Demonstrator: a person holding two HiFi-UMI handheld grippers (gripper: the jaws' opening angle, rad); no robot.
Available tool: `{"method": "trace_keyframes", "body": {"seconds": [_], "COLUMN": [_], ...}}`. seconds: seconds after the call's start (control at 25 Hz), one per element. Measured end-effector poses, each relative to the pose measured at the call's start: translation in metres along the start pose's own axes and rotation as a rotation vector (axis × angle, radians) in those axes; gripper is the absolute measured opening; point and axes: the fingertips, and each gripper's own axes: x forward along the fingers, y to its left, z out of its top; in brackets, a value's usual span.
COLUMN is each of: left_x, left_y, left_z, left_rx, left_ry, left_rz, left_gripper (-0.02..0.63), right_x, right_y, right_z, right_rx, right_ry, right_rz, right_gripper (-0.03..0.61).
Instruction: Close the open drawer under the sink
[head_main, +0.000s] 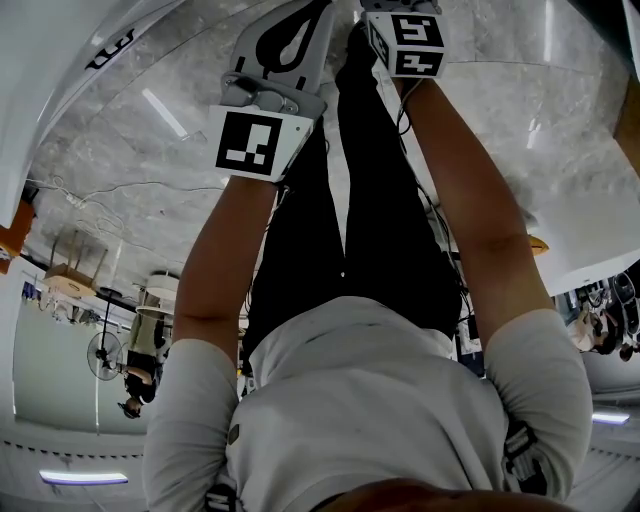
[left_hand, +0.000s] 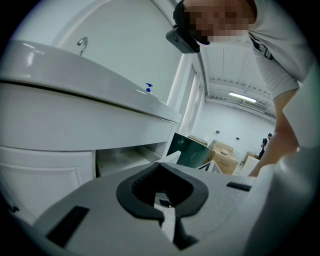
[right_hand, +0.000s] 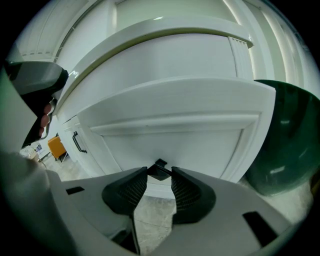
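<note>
Closest in, a person's white shirt (head_main: 370, 400) and two bare forearms fill the head view, reaching out over black trousers (head_main: 380, 220) and a pale marbled floor (head_main: 120, 150). I see a marker cube riding on each tool at the far end of the arms.

At the left gripper (left_hand: 160, 165) the dark pads curve round to meet at their tips, with nothing between them. It hangs just beside the white vanity, below the edge of the sink counter (left_hand: 75, 85). A faucet (left_hand: 82, 45) stands on the counter and a small blue item (left_hand: 148, 88) sits farther along it.

Under that counter the drawer (left_hand: 125, 159) stands pulled out, and its pale inside shows through the gap. A raised-panel cabinet door (left_hand: 45, 175) is next to it.

Over at the right gripper (right_hand: 159, 176) the jaws stand partly apart and are clamped on the small black handle (right_hand: 160, 165), which spans the space between the two ribbed pads. That handle is fixed low on the white drawer front, which faces the right gripper squarely.

Off to one side stands a dark green bin (right_hand: 285, 135). On the other side is a cabinet with a black pull (right_hand: 77, 142), and an orange object (right_hand: 56, 146) lies beyond it. Cardboard boxes (left_hand: 225, 152) sit farther back in the room.
</note>
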Motion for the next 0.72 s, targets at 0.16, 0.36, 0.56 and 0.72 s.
{"method": "trace_keyframes", "body": {"seconds": [0.16, 0.36, 0.56, 0.72], "left_x": [0.003, 0.006, 0.013, 0.013], "left_y": [0.002, 0.014, 0.017, 0.022], "left_z": [0.004, 0.008, 0.009, 0.013], "left_rx": [-0.011, -0.028, -0.004, 0.0], "left_ry": [0.004, -0.013, -0.006, -0.01], "left_rz": [0.001, 0.019, 0.024, 0.03], "left_gripper": [0.009, 0.009, 0.009, 0.009], "right_x": [0.007, 0.019, 0.03, 0.038], "right_y": [-0.004, -0.005, -0.008, -0.006], "right_z": [0.009, 0.017, 0.029, 0.041], "right_rx": [-0.011, -0.027, -0.019, -0.027], "right_ry": [-0.003, 0.001, -0.005, -0.015], "right_rz": [0.0, 0.003, 0.006, 0.013], "right_gripper": [0.169, 0.17, 0.169, 0.17]}}
